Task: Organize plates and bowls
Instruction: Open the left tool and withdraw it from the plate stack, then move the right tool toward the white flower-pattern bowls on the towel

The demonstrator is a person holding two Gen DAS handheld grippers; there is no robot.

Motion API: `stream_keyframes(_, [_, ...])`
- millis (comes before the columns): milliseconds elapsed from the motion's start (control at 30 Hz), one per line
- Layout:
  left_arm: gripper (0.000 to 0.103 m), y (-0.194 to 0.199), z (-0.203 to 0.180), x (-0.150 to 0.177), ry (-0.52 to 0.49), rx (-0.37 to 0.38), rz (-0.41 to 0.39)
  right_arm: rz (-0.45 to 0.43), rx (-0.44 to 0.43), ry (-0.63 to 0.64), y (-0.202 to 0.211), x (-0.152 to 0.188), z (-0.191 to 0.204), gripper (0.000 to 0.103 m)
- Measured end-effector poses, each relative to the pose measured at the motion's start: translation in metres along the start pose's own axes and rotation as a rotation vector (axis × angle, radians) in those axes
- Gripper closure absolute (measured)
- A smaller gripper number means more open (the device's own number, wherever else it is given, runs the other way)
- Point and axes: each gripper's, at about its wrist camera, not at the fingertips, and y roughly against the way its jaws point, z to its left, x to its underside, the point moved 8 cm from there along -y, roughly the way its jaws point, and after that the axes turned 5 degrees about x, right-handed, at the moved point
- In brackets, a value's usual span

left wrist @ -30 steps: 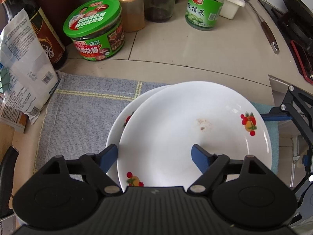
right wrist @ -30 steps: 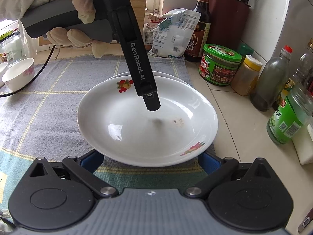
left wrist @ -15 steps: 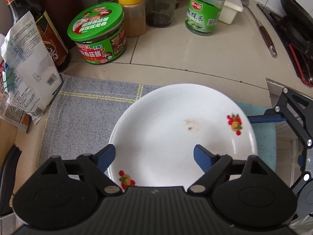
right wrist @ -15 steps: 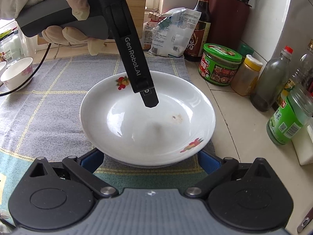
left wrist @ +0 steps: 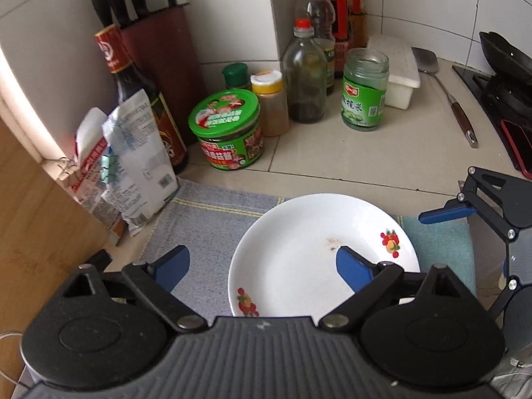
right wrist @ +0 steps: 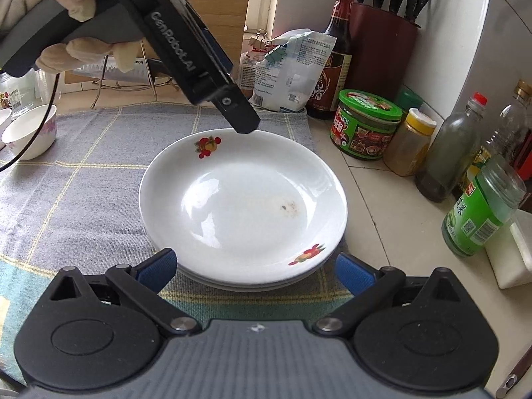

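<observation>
A stack of white plates (right wrist: 242,199) with fruit decals rests on the grey checked cloth (right wrist: 99,166); the top plate (left wrist: 316,252) carries a small brown stain. My left gripper (left wrist: 262,266) hovers above the stack's edge, its jaws opening with nothing between them. In the right wrist view a gloved hand (right wrist: 76,3) holds the left gripper (right wrist: 239,116) over the plates' far rim. My right gripper (right wrist: 256,271) stands open, its blue fingertips (right wrist: 156,269) flanking the stack's near edge without pressing on it. A white bowl (right wrist: 30,136) sits at the cloth's far left.
Along the wall stand a green-lidded jar (left wrist: 229,129), a yellow-capped spice jar (left wrist: 269,103), bottles (left wrist: 306,76), a green glass jar (left wrist: 364,89), a knife block (left wrist: 159,60) and flour packets (left wrist: 133,153). A spatula (left wrist: 445,89) and wok (left wrist: 505,63) lie right.
The top plate has settled squarely onto the stack. My left gripper let it go, widened its jaws, and rose back off the plates. The right gripper has not moved.
</observation>
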Motion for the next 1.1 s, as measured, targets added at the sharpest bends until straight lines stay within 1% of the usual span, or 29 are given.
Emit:
stream_keyframes(100, [0.008,0.016,-0.004,0.01,-0.005,-0.072,-0.031,-0.003,0.004,0.008,0.0,-0.002,0.0,0.0])
stream_keyframes(200, [0.008,0.03,-0.008,0.019,0.01,-0.115,-0.05,0.003,-0.009,0.013,-0.002,-0.003,0.003,0.0])
stream_keyframes(267, [0.008,0.039,-0.01,0.024,0.046,-0.132,-0.068,0.001,-0.007,0.026,-0.002,-0.005,0.006,0.0])
stream_keyframes(333, [0.008,0.047,-0.013,0.03,0.099,-0.132,-0.084,-0.004,-0.003,0.036,-0.002,-0.009,0.008,0.0])
stream_keyframes(433, [0.008,0.061,-0.017,0.037,0.161,-0.161,-0.106,-0.009,-0.017,0.026,-0.003,-0.014,0.008,0.0])
stream_keyframes(633, [0.007,0.085,-0.026,0.058,0.258,-0.256,-0.13,-0.026,-0.066,0.045,-0.007,-0.023,0.014,0.0])
stream_keyframes(767, [0.007,0.103,-0.029,0.081,0.368,-0.288,-0.161,-0.042,-0.104,0.07,-0.006,-0.028,0.026,0.0])
stream_keyframes(900, [0.007,0.126,-0.034,0.106,0.435,-0.355,-0.204,-0.058,-0.138,0.094,0.001,-0.032,0.043,0.0])
stream_keyframes(967, [0.004,0.137,-0.035,0.121,0.469,-0.379,-0.221,-0.064,-0.156,0.106,0.003,-0.033,0.054,0.0])
stream_keyframes(1100, [0.003,0.158,-0.039,0.157,0.532,-0.426,-0.219,-0.066,-0.18,0.144,0.01,-0.034,0.085,0.0])
